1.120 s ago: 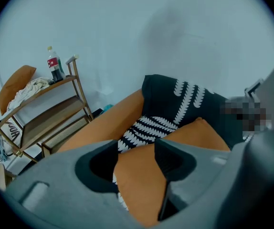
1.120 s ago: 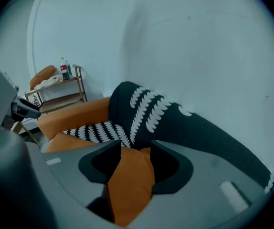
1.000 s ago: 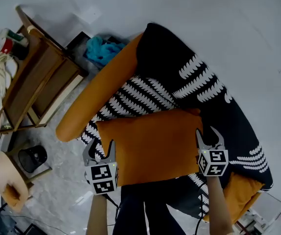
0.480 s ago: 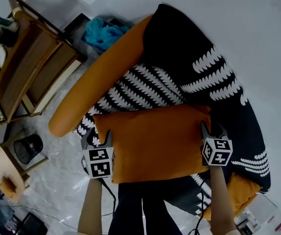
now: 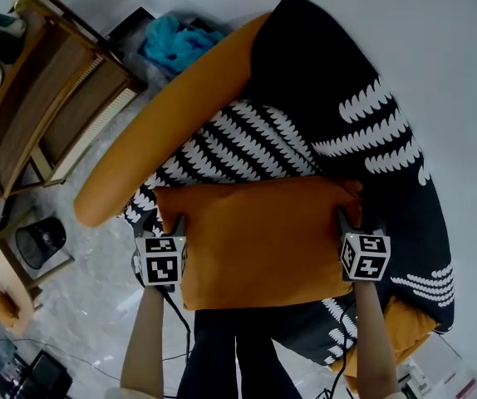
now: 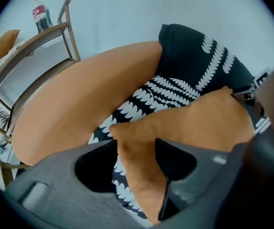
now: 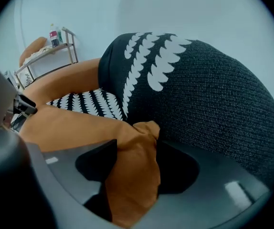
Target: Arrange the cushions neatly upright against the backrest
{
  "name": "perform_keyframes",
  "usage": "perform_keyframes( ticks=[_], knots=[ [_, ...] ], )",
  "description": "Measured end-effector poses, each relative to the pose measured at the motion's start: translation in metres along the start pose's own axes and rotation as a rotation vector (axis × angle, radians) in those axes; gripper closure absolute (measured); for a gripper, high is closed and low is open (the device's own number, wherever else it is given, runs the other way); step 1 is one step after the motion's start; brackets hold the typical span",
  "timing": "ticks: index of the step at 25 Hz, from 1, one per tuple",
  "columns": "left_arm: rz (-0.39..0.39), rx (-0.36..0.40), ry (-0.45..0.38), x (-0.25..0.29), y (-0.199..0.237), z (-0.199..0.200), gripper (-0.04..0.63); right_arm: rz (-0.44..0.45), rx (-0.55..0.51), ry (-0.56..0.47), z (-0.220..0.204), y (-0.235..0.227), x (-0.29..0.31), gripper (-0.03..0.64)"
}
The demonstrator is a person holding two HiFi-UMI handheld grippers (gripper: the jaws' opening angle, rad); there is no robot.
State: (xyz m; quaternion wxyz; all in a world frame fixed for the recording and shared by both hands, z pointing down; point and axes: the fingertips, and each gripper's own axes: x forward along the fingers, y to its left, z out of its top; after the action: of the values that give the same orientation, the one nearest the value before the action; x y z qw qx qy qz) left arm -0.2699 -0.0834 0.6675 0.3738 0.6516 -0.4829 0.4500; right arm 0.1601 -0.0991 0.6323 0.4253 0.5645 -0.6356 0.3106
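Head view first: the orange cushion (image 5: 259,239) is stretched between our two tools, with the left gripper (image 5: 174,223) at its left corner and the right gripper (image 5: 343,219) at its right corner. Its long axis runs straight from one gripper to the other. The broad face is turned up at us and the far edge points at the black leaf-print throw (image 5: 330,98) beyond the tips. We reckon that's lying, not standing. The near edge hangs back toward our legs (image 5: 222,347), so it could slide off the front.

Left gripper view: the jaws are pinching the cushion's corner, with the fabric squeezed between them. The orange sofa roll (image 6: 79,94) sits beyond them to the left.

Right gripper view: these jaws have just been opening and now stand spread. The corner sits loose between them, and the throw-covered hump is just beyond on the right. With this end freed and the other clamped, the right end could sag. That would leave the cushion twisted askew rather than upright against the backrest.
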Motion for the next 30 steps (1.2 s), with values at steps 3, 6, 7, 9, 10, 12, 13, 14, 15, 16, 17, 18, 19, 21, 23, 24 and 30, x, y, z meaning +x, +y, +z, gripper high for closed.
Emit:
perform_keyframes(
  ticks=[3,6,7,9,10,12,13,14,15,16,17,18,19,21,23,24,30],
  knots=[
    [-0.028,-0.041,0.001,0.009,-0.003,-0.008,0.362,0.012,-0.002,-0.002,-0.006,0.004,0.008,0.364],
    [-0.048,-0.068,-0.006,0.012,-0.007,-0.005,0.388,0.011,-0.019,-0.004,-0.001,0.002,0.009,0.362],
    [-0.051,-0.067,-0.008,0.012,-0.007,-0.003,0.39,0.013,-0.021,-0.001,0.002,0.002,0.008,0.362],
    [-0.059,-0.066,-0.003,0.012,-0.007,0.0,0.398,0.024,-0.019,0.007,0.008,0.003,0.009,0.368],
    [-0.062,-0.063,0.003,0.013,-0.007,0.0,0.403,0.033,-0.015,0.011,0.008,0.004,0.01,0.37],
    [-0.067,-0.047,0.021,0.018,-0.01,-0.002,0.417,0.047,-0.002,0.017,0.004,0.007,0.014,0.391],
    [-0.07,-0.038,0.03,0.02,-0.013,-0.004,0.426,0.05,0.005,0.021,0.001,0.008,0.016,0.402],
    [-0.074,-0.031,0.037,0.022,-0.015,-0.005,0.438,0.051,0.012,0.025,-0.002,0.009,0.018,0.414],
    [-0.076,-0.026,0.04,0.023,-0.017,-0.005,0.448,0.052,0.019,0.03,-0.004,0.01,0.019,0.431],
    [-0.078,-0.022,0.038,0.023,-0.018,-0.005,0.458,0.053,0.028,0.034,-0.005,0.011,0.021,0.443],
    [-0.079,-0.019,0.034,0.023,-0.019,-0.005,0.469,0.055,0.036,0.04,-0.007,0.011,0.022,0.455],
    [-0.078,-0.016,0.03,0.023,-0.02,-0.006,0.479,0.056,0.041,0.048,-0.009,0.011,0.023,0.468],
    [-0.077,-0.014,0.027,0.023,-0.021,-0.008,0.492,0.055,0.04,0.056,-0.011,0.012,0.023,0.478],
    [-0.071,-0.007,0.02,0.022,-0.021,-0.01,0.5,0.047,0.025,0.072,-0.013,0.013,0.022,0.5],
    [-0.066,-0.001,0.01,0.018,-0.021,-0.007,0.512,0.032,-0.005,0.081,-0.012,0.015,0.018,0.518],
    [-0.065,0.0,0.007,0.014,-0.021,-0.006,0.52,0.025,-0.02,0.083,-0.011,0.015,0.015,0.527],
    [-0.073,-0.007,-0.027,-0.004,-0.027,-0.011,0.569,0.005,-0.006,0.014,-0.015,0.017,-0.009,0.563]
  ],
)
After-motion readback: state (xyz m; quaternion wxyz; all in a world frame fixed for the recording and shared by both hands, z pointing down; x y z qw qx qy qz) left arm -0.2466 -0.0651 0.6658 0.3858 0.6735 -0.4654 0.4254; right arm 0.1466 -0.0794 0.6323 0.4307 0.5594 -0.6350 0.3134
